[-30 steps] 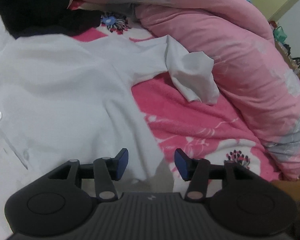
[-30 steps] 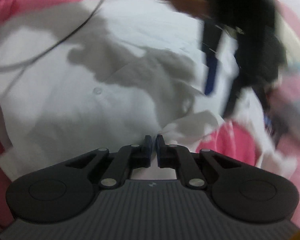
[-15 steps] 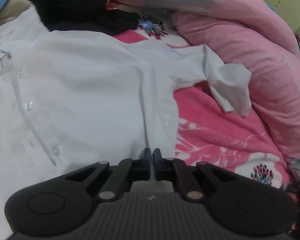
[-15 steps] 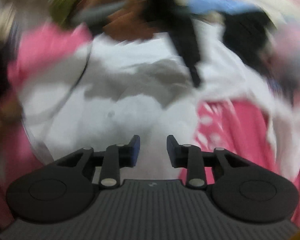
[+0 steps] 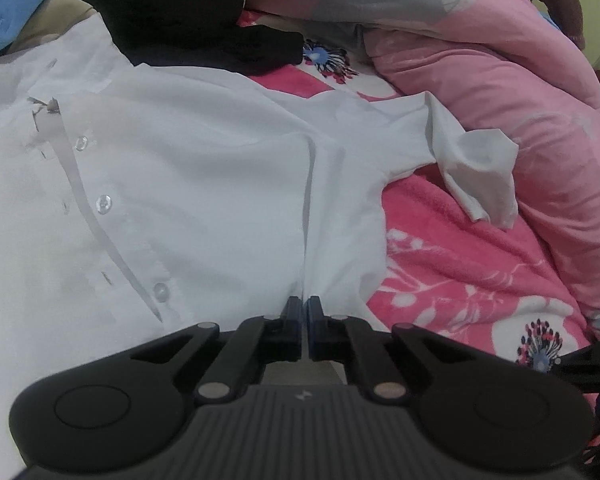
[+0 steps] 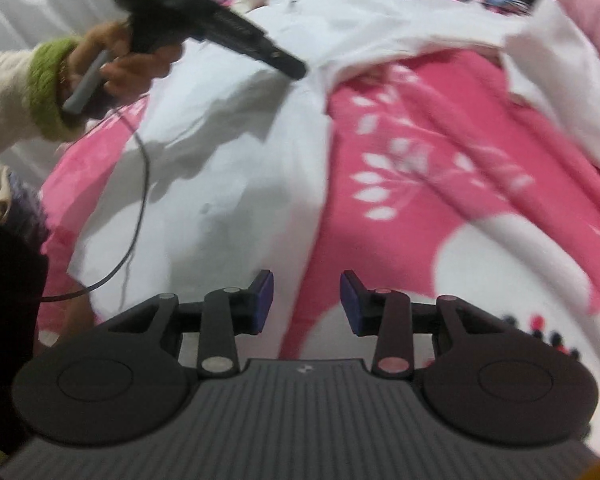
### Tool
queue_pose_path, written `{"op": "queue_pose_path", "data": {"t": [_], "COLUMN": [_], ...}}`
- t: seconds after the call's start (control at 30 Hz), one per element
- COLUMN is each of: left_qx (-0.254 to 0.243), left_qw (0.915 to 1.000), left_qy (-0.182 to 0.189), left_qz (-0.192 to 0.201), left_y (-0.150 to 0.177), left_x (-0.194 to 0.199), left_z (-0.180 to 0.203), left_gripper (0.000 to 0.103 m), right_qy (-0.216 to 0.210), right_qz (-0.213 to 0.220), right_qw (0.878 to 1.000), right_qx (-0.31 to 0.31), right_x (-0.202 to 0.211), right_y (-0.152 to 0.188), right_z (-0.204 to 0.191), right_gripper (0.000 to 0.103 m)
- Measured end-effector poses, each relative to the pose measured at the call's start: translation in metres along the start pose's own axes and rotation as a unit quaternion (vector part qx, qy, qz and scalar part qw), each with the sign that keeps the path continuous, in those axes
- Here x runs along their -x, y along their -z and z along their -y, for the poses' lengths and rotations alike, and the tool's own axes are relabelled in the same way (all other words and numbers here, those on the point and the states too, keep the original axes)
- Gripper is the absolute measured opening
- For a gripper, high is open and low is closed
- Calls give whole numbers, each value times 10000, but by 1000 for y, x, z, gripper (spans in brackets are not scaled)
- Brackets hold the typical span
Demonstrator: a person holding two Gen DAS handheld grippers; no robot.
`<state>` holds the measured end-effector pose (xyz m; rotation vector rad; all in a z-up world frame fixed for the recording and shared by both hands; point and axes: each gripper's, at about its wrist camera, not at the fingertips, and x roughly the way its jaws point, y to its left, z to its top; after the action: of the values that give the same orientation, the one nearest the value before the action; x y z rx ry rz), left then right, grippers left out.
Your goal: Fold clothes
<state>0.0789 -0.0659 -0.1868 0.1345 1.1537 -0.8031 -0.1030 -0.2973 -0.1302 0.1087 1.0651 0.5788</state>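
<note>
White shirt [image 5: 188,184] lies spread on the pink blanket [image 5: 460,264]. Left gripper [image 5: 304,322] clamped on a shirt fold. Right gripper [image 6: 306,300], jaws just opening and empty, hangs above the shirt's edge.

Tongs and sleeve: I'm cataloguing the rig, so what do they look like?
Both tongs, left and right, are black, with blue pads, silver pivot pins, round side discs and a ribbed grey body. A thin black cable trails from the left one. The sleeve is cream with a green knitted cuff.
</note>
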Motion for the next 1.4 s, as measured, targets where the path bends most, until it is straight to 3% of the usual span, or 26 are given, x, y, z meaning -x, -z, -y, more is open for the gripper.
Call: {"op": "queue_pose_path", "data": {"t": [0.13,0.2,0.23,0.33,0.6,0.67,0.77,0.8,0.87,0.9,1.03,1.4], "left_qx": [77,86,82,85,-200,-261,-356,-380,-391,-395,-427,-416], "left_qw": [10000,9999,9999,9999,9992,9989,9983,9981,9979,9979,9977,9978], "left_qy": [-46,-61,-75,-110,-325,-353,-435,-461,-486,-495,-499,-495], "left_qz": [-10,-14,-23,-63,-132,-145,-166,-171,-166,-163,-160,-166], "left_y": [2,4,5,6,10,11,13,13,14,14,15,14], "left_x": [1,2,2,-1,-8,-9,-11,-12,-12,-12,-13,-15], "left_z": [-7,-11,-12,-14,-11,-10,-8,-7,-5,-4,-2,-3], "left_gripper": [3,3,3,4,8,11,11,12,12,13,14,14], "right_qy": [-136,-97,-24,70,663,596,302,191,-20,-97,-126,34], "right_qz": [-128,-253,-334,-435,-517,-298,-12,6,-93,-141,-527,-992], "right_qw": [9998,9996,9992,9985,9961,9971,9991,9984,9951,9926,9827,9722], "right_qx": [-13,105,215,335,-275,-366,290,531,984,1204,1772,2123], "right_x": [-10,-17,-20,-21,3,12,14,12,1,-4,-21,-42], "right_y": [-4,-4,-2,3,10,5,-8,-12,-16,-16,-8,11], "right_z": [-3,-8,-12,-16,9,11,-14,-24,-43,-52,-71,-88], "right_gripper": [35,24,11,5,2,6,8,12,35,36,37,37]}}
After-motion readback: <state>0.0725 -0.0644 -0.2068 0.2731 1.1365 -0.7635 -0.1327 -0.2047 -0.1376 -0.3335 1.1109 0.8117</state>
